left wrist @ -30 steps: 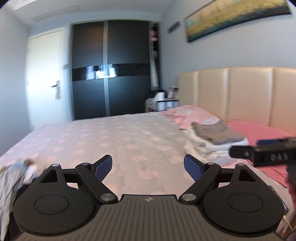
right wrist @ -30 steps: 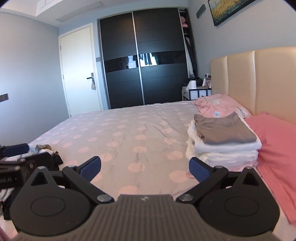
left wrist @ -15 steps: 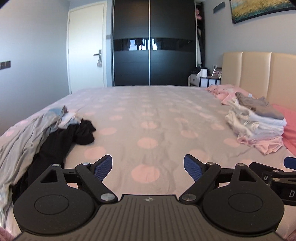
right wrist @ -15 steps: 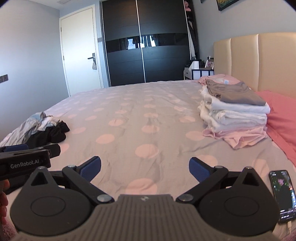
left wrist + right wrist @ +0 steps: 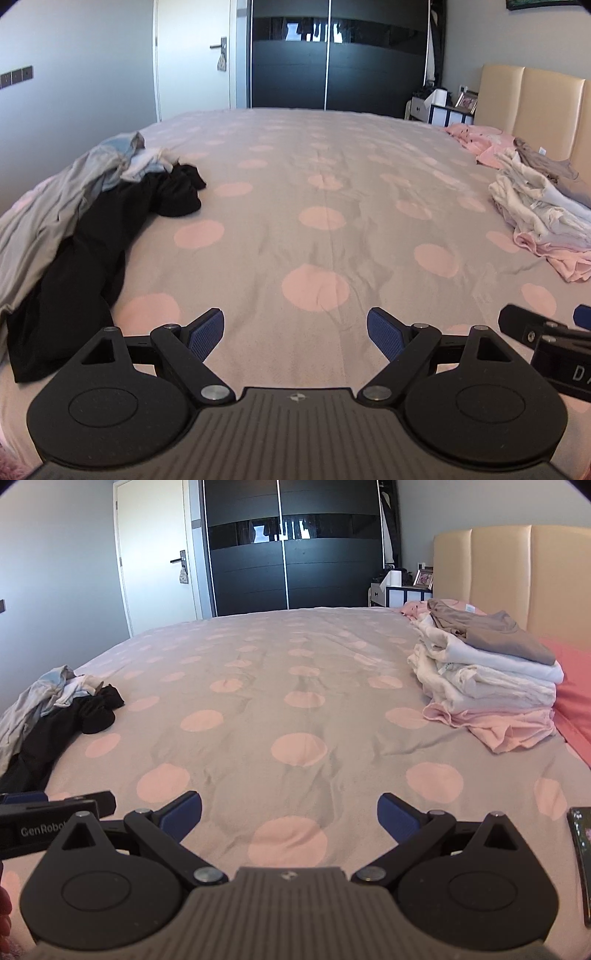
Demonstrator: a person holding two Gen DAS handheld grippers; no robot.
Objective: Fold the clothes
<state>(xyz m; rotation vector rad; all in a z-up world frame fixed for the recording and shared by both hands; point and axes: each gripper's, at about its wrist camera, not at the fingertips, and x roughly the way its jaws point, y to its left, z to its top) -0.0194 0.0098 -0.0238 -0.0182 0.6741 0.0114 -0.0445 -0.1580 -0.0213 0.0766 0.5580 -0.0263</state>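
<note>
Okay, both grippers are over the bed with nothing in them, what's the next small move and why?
Probably swing the left gripper toward the unfolded pile and take the black garment on its near edge. Both the left and the right gripper are open and empty over bare bedspread, the folded stack looks done, and that pile lies on the left side.

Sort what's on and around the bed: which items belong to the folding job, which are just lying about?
Job:
- unfolded clothes heap, left side of the bed
- folded stack, near the headboard
- left claw and right claw, both open and empty

Lying about:
- phone at the bed's right edge
- pink pillow
- bedside table
</note>
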